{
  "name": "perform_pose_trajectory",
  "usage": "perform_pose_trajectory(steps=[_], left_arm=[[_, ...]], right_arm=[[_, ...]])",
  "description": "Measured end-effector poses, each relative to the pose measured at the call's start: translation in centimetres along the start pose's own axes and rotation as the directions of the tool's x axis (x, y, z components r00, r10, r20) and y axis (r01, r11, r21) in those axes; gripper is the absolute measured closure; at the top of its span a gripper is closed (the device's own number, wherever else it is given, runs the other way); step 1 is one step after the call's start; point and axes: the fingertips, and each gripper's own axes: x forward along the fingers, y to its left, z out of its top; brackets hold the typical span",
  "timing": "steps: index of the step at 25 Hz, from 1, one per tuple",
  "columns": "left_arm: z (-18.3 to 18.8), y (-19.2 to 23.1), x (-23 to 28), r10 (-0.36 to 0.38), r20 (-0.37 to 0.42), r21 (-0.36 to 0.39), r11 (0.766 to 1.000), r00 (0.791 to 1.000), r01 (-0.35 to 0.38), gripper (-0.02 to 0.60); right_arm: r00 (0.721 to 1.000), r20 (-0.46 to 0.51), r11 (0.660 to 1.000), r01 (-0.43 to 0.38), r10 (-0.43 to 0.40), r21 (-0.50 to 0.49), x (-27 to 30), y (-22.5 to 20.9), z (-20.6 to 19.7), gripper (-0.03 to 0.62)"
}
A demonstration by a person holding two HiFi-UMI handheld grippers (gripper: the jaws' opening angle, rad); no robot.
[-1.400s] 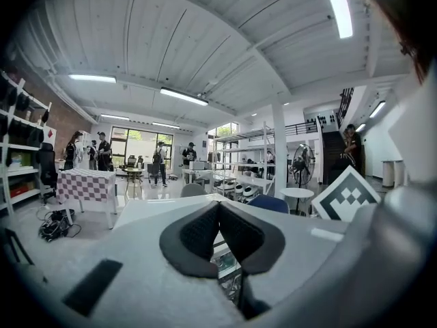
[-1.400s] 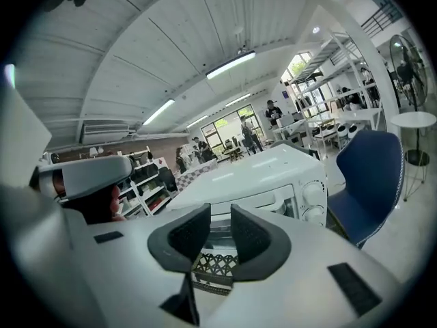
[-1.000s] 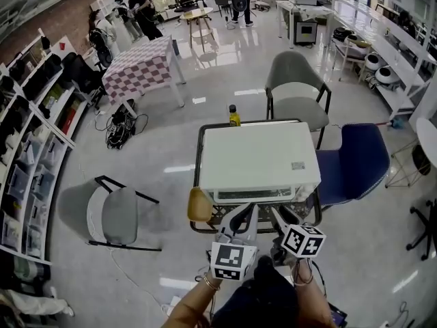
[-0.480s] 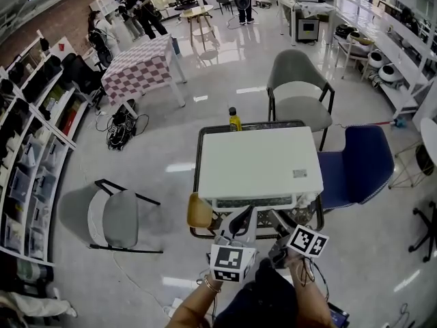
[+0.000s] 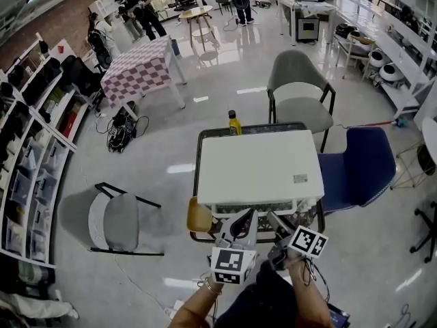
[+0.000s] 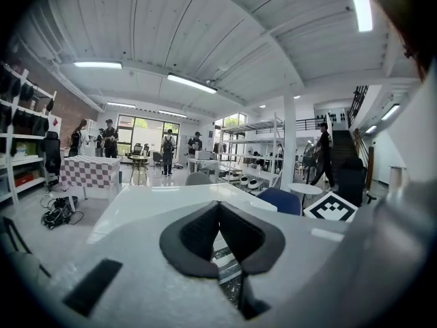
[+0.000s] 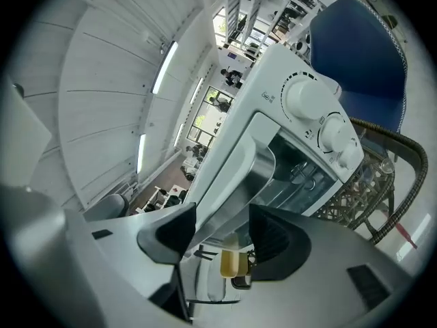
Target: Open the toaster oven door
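Observation:
The white toaster oven (image 5: pixel 259 166) stands on a dark wire table (image 5: pixel 198 149), its front facing me. In the right gripper view I see its glass door (image 7: pixel 300 176), the knobs (image 7: pixel 307 98) and the long door handle (image 7: pixel 239 166). My right gripper (image 7: pixel 222 214) is open; its jaws have just been opening and the handle runs between them with gaps on both sides. In the head view it sits at the oven's front (image 5: pixel 278 223). My left gripper (image 5: pixel 239 219) hovers beside it, just before the oven's front, jaws shut (image 6: pixel 218 207) and empty.
A yellow bottle (image 5: pixel 234 123) stands at the table's far edge. A tan rounded object (image 5: pixel 199 216) sits at the table's front left corner. A grey chair (image 5: pixel 297 87) and a blue chair (image 5: pixel 358 166) flank the table; another grey chair (image 5: pixel 116 217) is at left.
The right gripper's marker cube has rolled and the jaws have spread. Both grippers have sunk slightly in front of the oven.

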Motion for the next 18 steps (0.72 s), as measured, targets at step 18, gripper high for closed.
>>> perform_pose_trajectory(steps=[18], left_arm=[[-0.3,0.2,-1.0,0.011,-0.002,-0.01,1.0,1.0,-0.011,0.566]], right_arm=[[1.0,-0.001,0.999,0.029,-0.029,-0.019,0.3,-0.5,0.1,0.411]])
